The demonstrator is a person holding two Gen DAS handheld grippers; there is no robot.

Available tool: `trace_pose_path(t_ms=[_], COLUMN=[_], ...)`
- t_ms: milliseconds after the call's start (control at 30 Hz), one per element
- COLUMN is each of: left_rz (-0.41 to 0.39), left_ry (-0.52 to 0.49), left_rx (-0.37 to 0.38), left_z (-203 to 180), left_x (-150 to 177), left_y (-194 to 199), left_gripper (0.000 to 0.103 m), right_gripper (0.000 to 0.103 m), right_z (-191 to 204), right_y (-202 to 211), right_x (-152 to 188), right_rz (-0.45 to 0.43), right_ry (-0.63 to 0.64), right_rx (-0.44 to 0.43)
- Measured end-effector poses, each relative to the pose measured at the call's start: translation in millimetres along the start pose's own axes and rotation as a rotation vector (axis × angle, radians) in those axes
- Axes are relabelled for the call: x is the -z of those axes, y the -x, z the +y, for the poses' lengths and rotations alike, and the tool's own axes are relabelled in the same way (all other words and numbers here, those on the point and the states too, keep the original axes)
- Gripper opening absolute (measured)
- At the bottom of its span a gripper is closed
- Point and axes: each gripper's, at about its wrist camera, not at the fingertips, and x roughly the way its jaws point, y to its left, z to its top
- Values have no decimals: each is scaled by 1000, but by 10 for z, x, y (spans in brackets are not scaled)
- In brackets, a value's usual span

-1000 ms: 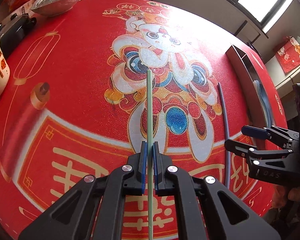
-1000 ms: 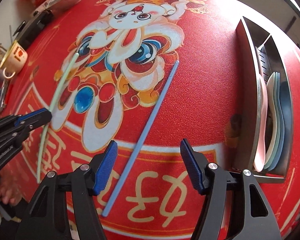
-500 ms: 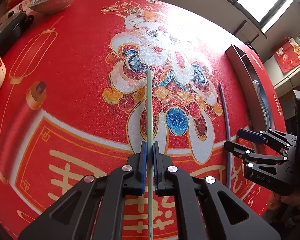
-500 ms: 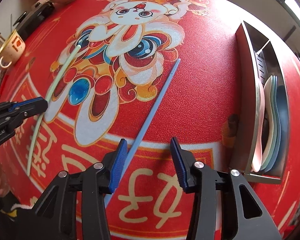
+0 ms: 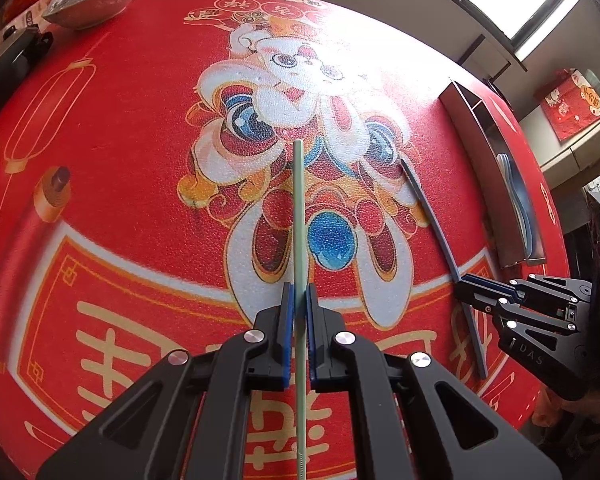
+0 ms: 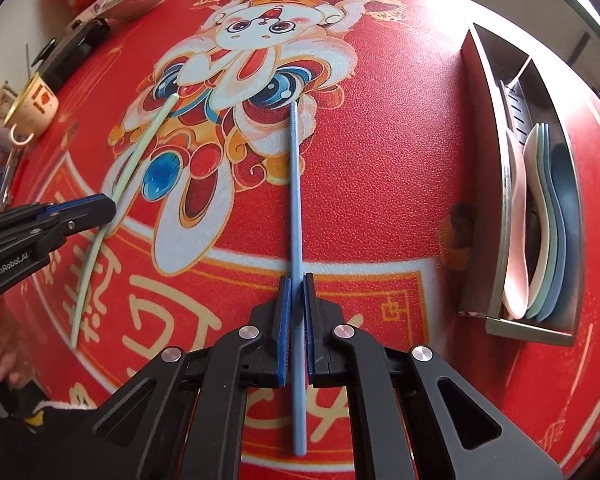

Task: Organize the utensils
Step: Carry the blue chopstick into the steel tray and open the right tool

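Chopsticks, one in each gripper, lie on a table covered by a red cloth printed with a cartoon rabbit. The left gripper has its jaws clamped on a slim pale-green plastic chopstick, gripped in its lower half, the far end pointing toward the rabbit print. The right gripper has its jaws pressed together on a slim blue plastic chopstick, also held below the middle, with a short length running back under the gripper.

Both sticks look light, stiff and smooth, so they are likely to pivot or slide in a loose pinch. A hold nearer the middle would probably balance them better; taken this low, the long free ends may droop once off the cloth.

At the table's right edge stands a stainless-steel divided utensil holder, with pink, pale-green and blue spoons stacked in its near compartment. The far compartments appear empty, a likely place for the chopsticks.
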Motion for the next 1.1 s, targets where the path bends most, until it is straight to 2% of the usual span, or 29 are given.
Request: trace_pose_path(t_ms=[200,367,567,800,967,1100], left_rz=[-6,-11,-18,-21,-25,-31], left_ry=[4,-3,-22,-26,-13,-9], left_rx=[-6,-11,-12,-8,-14,-31], left_z=[-7,-46,-153,-226,-256,-274], left_x=[-4,-26,-65,-80,-85,-77], left_y=[13,22,12,-3,-11,15], left_gripper=[6,6,6,6,6,6], right_gripper=[6,6,6,6,6,6], right_z=[-166,-203,-283,-738,-1241,-1434], right_y=[147,296,433,710,781,690], right_x=[-44,-39,-122,-264,-440,-620], right_rz=[-46,-91,-178,-286,-326,-332], right_ry=[-77,-94,-130,-224,-316,-319], right_rx=[-54,-96,-136,-110,-72,-47])
